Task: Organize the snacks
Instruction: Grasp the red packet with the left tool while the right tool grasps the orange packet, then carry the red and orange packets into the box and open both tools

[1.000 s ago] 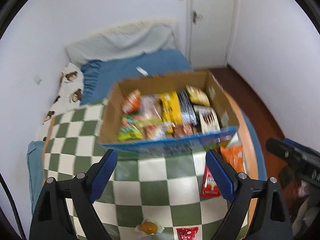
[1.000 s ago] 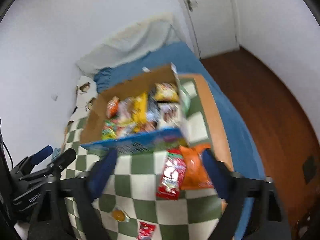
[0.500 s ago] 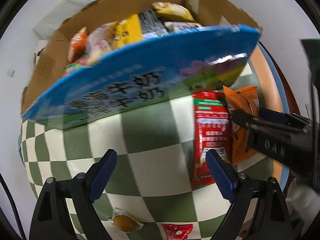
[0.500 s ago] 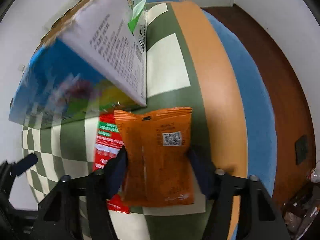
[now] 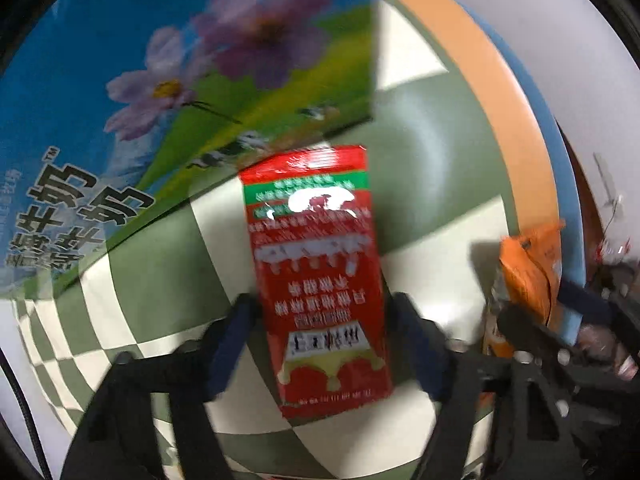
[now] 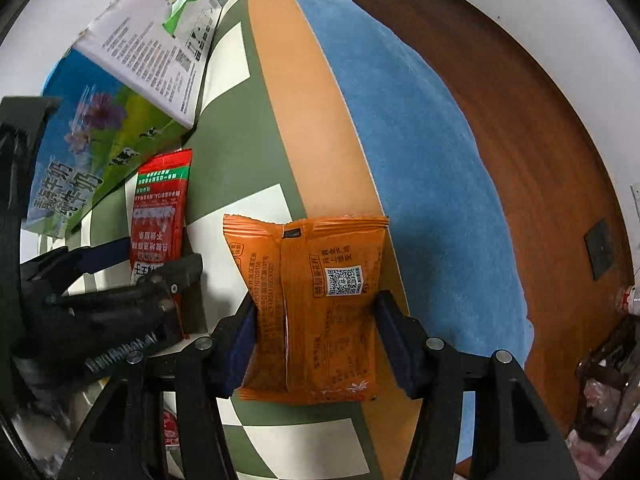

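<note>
A red snack packet (image 5: 320, 280) lies flat on the green-and-white checked cloth (image 5: 420, 152), between the fingers of my left gripper (image 5: 322, 320), whose jaws stand at its two sides; it also shows in the right wrist view (image 6: 158, 216). My right gripper (image 6: 316, 324) is shut on an orange snack packet (image 6: 316, 300), held just above the cloth; that packet shows in the left wrist view (image 5: 532, 276). The blue flower-printed snack box (image 5: 160, 80) stands right behind the red packet.
The box's white side panel (image 6: 160, 40) shows in the right wrist view. The cloth's orange border (image 6: 304, 120) and a blue blanket (image 6: 420, 160) drop to a wooden floor (image 6: 540, 140) on the right. Another small red packet (image 6: 170, 428) lies near my fingers.
Both grippers moved forward and down. The left one now straddles the red packet and has narrowed. The right one closed on the orange packet and lifted it to the right of the red one.
</note>
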Motion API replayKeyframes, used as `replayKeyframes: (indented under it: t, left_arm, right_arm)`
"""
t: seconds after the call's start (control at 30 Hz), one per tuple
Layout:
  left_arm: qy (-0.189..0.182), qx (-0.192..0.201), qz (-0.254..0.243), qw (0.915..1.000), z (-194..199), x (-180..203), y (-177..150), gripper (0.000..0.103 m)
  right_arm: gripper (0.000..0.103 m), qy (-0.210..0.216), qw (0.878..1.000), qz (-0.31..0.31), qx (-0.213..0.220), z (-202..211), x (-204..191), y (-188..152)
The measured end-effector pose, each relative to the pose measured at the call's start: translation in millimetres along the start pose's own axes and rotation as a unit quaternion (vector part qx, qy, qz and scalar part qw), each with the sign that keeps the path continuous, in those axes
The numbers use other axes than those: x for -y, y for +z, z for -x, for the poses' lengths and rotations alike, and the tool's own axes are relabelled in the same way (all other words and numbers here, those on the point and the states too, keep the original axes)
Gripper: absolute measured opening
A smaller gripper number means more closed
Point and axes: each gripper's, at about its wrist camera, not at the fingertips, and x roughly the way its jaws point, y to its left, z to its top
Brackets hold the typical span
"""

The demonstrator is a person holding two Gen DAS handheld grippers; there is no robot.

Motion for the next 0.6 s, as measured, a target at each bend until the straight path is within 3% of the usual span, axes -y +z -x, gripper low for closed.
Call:
replayKeyframes:
  t: [0.23,0.37,0.6]
  left_arm:
    - [-0.011,-0.006,0.025,0.9996,7,-37,-48,0.054]
    - [-0.024,-0.025,0.091,0.9953,6,-79,-74,0.055]
    - [-0.079,-0.065,0.24,0.9652,-22,-148,-99,0.057]
  right_arm:
    - [0.06,-0.004,0.999,0.043,-0.01,-12,-41,-12]
    - [0.06,0.002,0.997,0.074,-0.016,-22,-78,-18]
    - [0.06,0.013,0.993,0.118,-0.027,-33,-134,-28]
